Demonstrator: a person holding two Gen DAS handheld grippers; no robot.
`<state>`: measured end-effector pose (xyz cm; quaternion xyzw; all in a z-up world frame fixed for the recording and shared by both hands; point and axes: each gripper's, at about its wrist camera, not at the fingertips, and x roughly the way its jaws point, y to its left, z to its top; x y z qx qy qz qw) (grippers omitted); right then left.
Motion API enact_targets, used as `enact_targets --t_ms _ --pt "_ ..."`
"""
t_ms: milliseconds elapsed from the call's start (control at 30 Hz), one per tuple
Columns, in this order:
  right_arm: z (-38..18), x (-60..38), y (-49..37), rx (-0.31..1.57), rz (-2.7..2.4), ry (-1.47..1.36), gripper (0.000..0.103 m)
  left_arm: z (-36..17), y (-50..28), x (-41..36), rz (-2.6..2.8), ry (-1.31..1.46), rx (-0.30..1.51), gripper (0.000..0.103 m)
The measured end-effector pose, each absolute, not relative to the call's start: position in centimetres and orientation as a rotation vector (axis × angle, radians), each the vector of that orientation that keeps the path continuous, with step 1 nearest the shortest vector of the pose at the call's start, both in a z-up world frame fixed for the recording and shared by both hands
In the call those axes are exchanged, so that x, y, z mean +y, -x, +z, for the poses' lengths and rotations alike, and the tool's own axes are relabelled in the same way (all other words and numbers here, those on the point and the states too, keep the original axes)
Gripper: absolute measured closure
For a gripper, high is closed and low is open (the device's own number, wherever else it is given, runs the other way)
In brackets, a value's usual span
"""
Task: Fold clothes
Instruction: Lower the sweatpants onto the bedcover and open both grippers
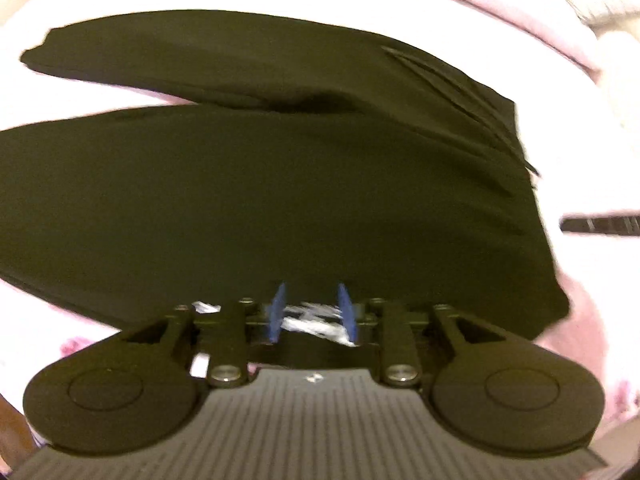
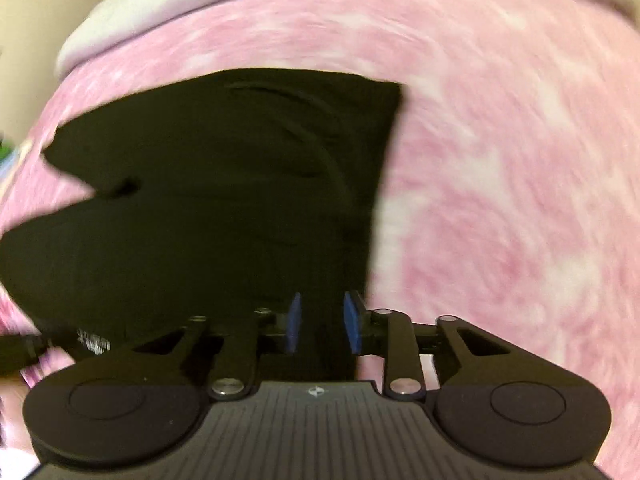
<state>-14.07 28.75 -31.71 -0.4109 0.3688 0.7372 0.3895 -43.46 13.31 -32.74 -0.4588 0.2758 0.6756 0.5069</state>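
a: left wrist view first. the black garment (image 1: 280, 184) lies spread on the pink blanket (image 1: 576, 320), its two legs running off to the left with a sliver of blanket between them. the left gripper (image 1: 312, 312) hangs over the near edge, jaws apart, blue pads (image 1: 277, 312) clear of the cloth, something pale and blurred between them. nothing is pinched.

b: so what's the risk?

a: closing there, i think it catches one layer only, and the fold drags crooked.

b: and the right wrist view?

a: same garment (image 2: 224, 184), its straight edge to the right, the blanket (image 2: 520, 160) beyond. the right gripper (image 2: 322, 324) sits over the corner by that edge, jaws parted; dark cloth shows between the pads, but i see no pinch.

b: danger there?

a: the picture is smeared, so aim is loose. it could nip the blanket along with the cloth, or miss the edge outright.
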Motion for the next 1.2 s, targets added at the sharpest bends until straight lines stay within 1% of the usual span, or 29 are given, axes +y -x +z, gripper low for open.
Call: enact_targets --t_ms 67,100,167,200,267,367,433,467,500,567,667,700,800,867,1000,1200 --pt "-33.0 26.5 16.5 0.891 1.881 1.108 0.069 -34.3 45.6 13.3 1.643 1.129 0.698 0.072" --pt "-34.1 25.7 17.6 0.888 1.84 1.147 0.066 -35.3 46.7 13.3 1.642 1.165 0.729 0.072" --pt "-35.9 24.1 18.8 0.883 1.71 1.219 0.067 -35.9 48.6 12.6 1.611 1.225 0.745 0.073" --pt "-35.4 23.4 18.9 0.885 1.669 1.205 0.066 -35.5 49.6 12.1 1.583 1.24 0.727 0.072" --pt "-34.4 22.1 19.2 0.892 1.587 1.179 0.062 -34.4 51.2 11.1 1.543 1.263 0.755 0.071" --pt "-30.7 20.2 19.4 0.96 1.478 1.12 0.059 -30.4 53.8 9.3 1.536 1.239 0.806 0.069" --pt "-27.6 18.6 19.7 1.008 1.448 1.052 0.049 -26.8 55.2 8.3 1.542 1.206 0.82 0.059" --pt "-26.1 17.9 20.0 1.03 1.435 1.023 0.039 -24.9 55.8 8.0 1.546 1.176 0.817 0.058" --pt "-24.9 17.3 20.6 1.043 1.436 1.017 0.031 -23.1 56.2 7.7 1.55 1.142 0.814 0.056" --pt "-22.4 16.1 21.7 1.069 1.438 1.006 0.03 -19.9 57.0 7.3 1.562 1.08 0.813 0.055" --pt "-18.8 14.5 24.1 1.097 1.442 1.0 0.022 -15.2 57.3 6.9 1.564 1.02 0.742 0.05" --pt "-17.7 14.1 25.1 1.093 1.454 0.995 0.021 -13.8 57.1 6.7 1.561 1.01 0.718 0.046" --pt "-13.8 13.6 28.2 1.039 1.522 0.938 0.015 -10.3 55.9 6.1 1.55 0.969 0.654 0.045" --pt "-11.8 13.5 29.5 1.004 1.559 0.911 0.015 -8.9 54.6 6.0 1.553 0.931 0.618 0.043" --pt "-8.8 11.3 29.1 0.951 1.589 0.875 0.015 -7.8 52.9 4.0 1.548 0.92 0.604 0.042" --pt "-9.7 5.9 26.0 0.99 1.553 0.905 0.015 -8.5 50.5 -1.6 1.601 0.928 0.65 0.04"
